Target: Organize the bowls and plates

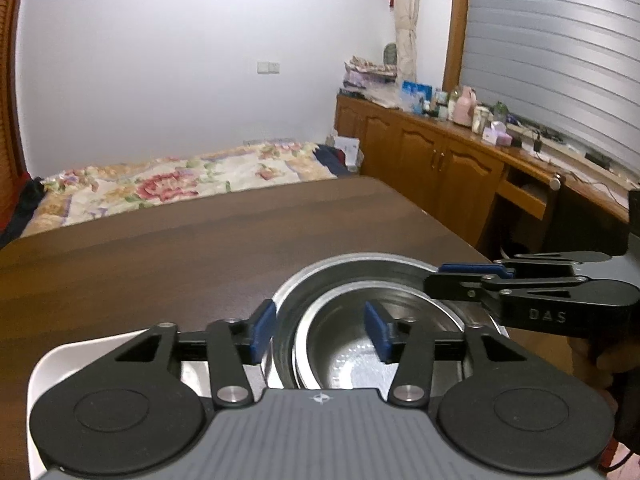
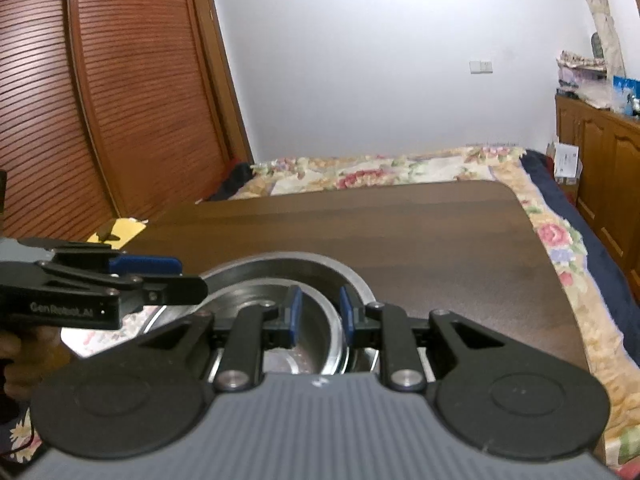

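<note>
Dark wooden desk (image 1: pixel 160 248) bearing nested round steel bowls (image 1: pixel 344 344); left gripper (image 1: pixel 320 334) open astride both rims, right gripper (image 2: pixel 319 314) clamping the inner rim.

This is a bedroom in a home. A bed (image 2: pixel 400 172) under a floral quilt stands just beyond the dark wooden desk (image 2: pixel 360 224). Louvered wooden closet doors (image 2: pixel 100 100) fill one wall. Along the other side runs a row of wooden cabinets (image 1: pixel 420 156), its top crowded with bottles, boxes and photos, below a window blind (image 1: pixel 560 60) and a tied curtain (image 1: pixel 406 20).
</note>
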Available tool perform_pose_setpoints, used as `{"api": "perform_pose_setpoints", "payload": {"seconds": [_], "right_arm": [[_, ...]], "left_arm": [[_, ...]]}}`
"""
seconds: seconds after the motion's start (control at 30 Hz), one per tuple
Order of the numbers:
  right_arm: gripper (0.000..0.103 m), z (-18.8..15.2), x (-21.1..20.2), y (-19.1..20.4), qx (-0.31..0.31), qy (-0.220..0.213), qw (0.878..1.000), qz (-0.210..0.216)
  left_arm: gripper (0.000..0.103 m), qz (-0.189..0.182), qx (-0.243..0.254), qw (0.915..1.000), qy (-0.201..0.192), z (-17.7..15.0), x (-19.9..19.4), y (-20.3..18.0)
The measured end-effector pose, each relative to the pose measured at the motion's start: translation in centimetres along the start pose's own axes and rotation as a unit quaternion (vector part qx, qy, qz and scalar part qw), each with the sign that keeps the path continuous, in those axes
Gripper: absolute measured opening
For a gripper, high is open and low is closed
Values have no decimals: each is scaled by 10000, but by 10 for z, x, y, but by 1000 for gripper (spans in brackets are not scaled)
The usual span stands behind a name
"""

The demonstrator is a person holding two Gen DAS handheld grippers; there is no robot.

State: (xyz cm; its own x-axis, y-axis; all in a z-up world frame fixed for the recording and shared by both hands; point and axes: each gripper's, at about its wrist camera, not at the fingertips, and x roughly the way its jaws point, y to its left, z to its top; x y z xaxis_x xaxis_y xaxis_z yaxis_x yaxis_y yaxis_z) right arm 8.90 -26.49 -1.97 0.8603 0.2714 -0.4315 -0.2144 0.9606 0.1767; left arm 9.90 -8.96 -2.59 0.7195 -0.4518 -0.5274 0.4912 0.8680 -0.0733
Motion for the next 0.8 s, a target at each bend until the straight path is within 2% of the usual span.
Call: {"api": "perform_pose_setpoints", "payload": {"seconds": [0.03, 0.1, 0.17, 0.2, 0.3, 0.37, 0.47, 0.6, 0.8], "right_arm": [[25, 0, -1, 0, -5, -31, 10000, -11], [36, -1, -5, 3, -35, -125, 9999, -67], [55, -3, -8, 4, -87, -233, 9996, -123], [58, -4, -10, 6, -134, -277, 9994, -142], [71, -7, -10, 6, -212, -319, 9991, -156], [85, -10, -9, 8, -267, -373, 9987, -199], [96, -15, -8, 10, -357, -521, 9975, -317], [96, -24, -3, 8, -309, -575, 9967, -492], [96, -32, 5, 3, -106, -645, 9965, -514]], "left_arm": [[62, 20, -3, 10000, -48, 0, -2, 0], [73, 70, -45, 9998, -160, -2, -5, -1], [83, 207, -50, 9991, -355, -7, -11, -3], [86, 228, -99, 9988, -419, -8, -12, -3], [91, 183, -306, 9982, -480, -16, -14, -2], [96, 232, -296, 9979, -530, -21, -15, -4], [101, 367, -216, 9972, -612, -26, -16, -7], [102, 369, -318, 9968, -636, -31, -15, -5], [102, 359, -355, 9969, -605, -36, -10, -5]]}}
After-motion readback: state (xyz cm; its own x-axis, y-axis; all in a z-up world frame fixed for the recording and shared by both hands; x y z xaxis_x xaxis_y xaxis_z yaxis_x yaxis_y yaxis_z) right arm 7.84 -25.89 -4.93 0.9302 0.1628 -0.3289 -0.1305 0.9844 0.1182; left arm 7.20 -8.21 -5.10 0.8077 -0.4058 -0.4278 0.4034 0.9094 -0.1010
